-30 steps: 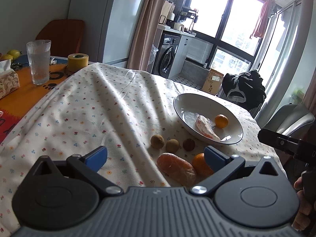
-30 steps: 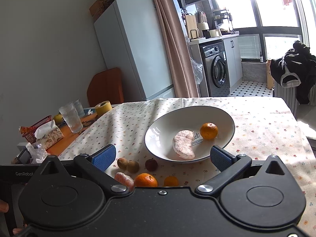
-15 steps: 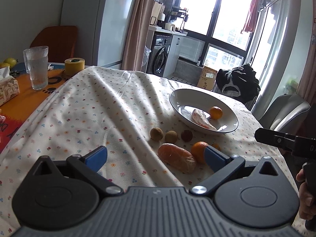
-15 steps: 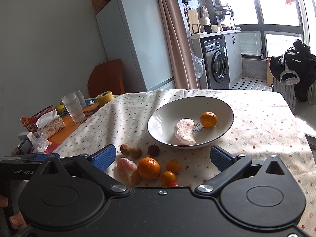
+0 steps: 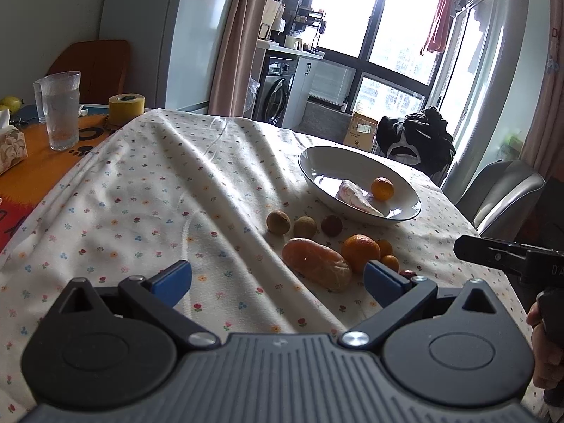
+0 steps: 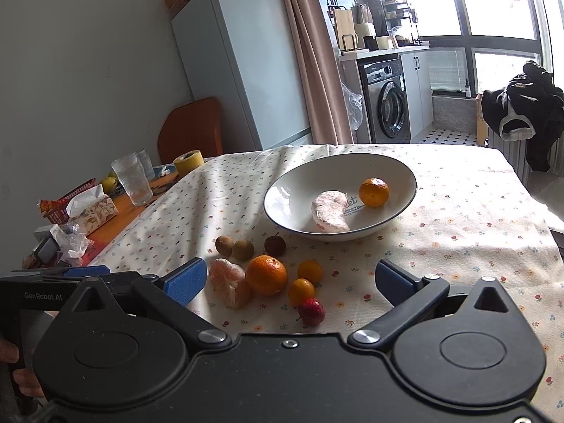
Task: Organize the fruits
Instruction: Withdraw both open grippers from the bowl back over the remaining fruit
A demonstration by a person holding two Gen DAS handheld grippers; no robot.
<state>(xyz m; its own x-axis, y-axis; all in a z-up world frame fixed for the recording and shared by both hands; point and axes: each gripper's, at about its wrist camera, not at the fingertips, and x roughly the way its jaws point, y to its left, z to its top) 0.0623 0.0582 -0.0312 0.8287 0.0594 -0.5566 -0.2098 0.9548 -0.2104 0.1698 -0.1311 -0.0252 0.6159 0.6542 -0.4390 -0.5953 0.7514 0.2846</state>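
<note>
Left gripper (image 6: 53,273) body reads "GenRobot.AI"; bowl (image 6: 282,208) lettering unreadable.

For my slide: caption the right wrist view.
Open right gripper above loose fruit beside a bowl holding two pieces.

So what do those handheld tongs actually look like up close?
Both tongs, left and right, are matte black plastic: two round hinge housings, angled arms with silver screws, blue fingertips. The left one's side reads GenRobot.AI in the right view.
</note>
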